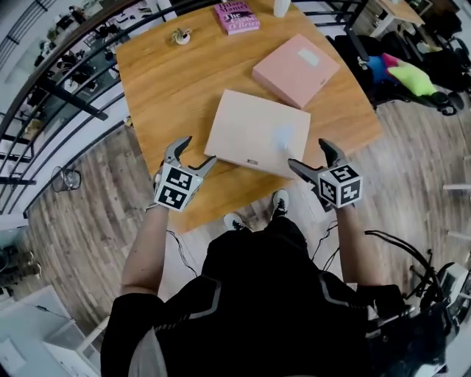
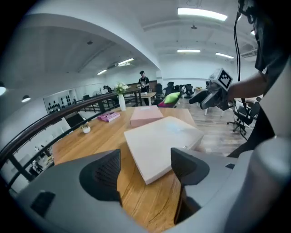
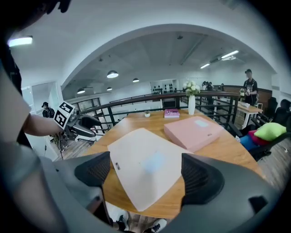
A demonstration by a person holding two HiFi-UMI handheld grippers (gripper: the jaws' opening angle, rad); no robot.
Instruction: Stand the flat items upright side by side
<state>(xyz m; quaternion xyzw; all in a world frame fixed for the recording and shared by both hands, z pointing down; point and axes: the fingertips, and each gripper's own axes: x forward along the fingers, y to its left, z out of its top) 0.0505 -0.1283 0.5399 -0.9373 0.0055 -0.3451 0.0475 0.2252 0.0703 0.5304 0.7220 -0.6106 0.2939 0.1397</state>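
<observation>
A flat beige box (image 1: 257, 131) lies on the wooden table (image 1: 169, 88) near its front edge. A flat pink box (image 1: 296, 69) lies just behind it to the right. My left gripper (image 1: 199, 150) hangs open at the beige box's front left corner, touching nothing. My right gripper (image 1: 307, 152) is open at the box's front right corner, also empty. In the left gripper view the beige box (image 2: 159, 143) shows between the open jaws of that gripper (image 2: 145, 170). The right gripper view has the beige box (image 3: 145, 164) just beyond the open jaws of that gripper (image 3: 145, 175), with the pink box (image 3: 195, 129) behind.
A purple book (image 1: 236, 17), a small potted plant (image 1: 181, 35) and a white vase (image 1: 281, 7) stand at the table's far side. A black railing (image 1: 66, 96) runs along the left. Chairs with bright cushions (image 1: 401, 74) sit to the right.
</observation>
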